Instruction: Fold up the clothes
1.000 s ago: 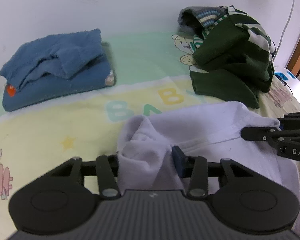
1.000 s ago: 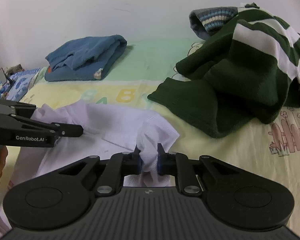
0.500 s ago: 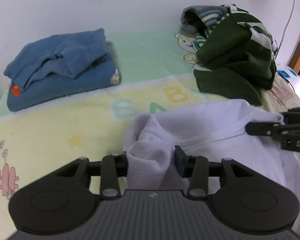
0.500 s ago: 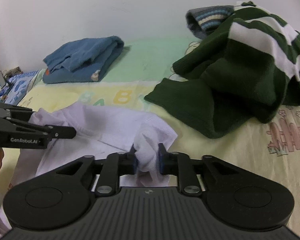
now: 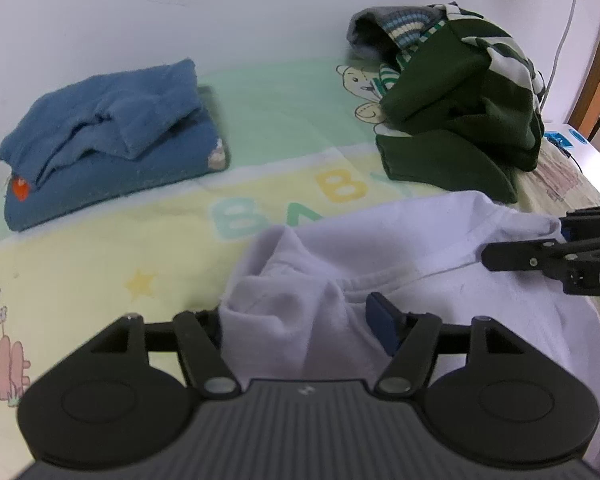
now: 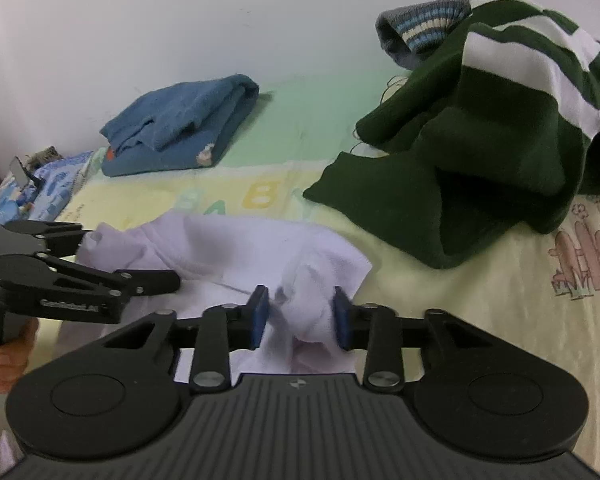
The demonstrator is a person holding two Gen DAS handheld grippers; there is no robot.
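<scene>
Left gripper (image 5: 304, 320): jaws just widened, slack around a bunched corner of the white garment (image 5: 440, 256). Right gripper (image 6: 300, 316): jaws apart, cloth loose between. Bedsheet (image 5: 100, 264) beyond. Farther: folded blue garment (image 5: 112, 140); green striped sweater (image 6: 480, 148). Right view alone shows a hand (image 6: 12, 356).

Probably a home bedroom: baby-print bedsheet (image 5: 100, 280) strewn with clothes (image 5: 460, 128)

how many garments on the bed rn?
4, maybe more hidden in the pile: folded blue garment back left; dark green striped sweater back right; grey striped knit behind it; pale lilac shirt in front.
</scene>
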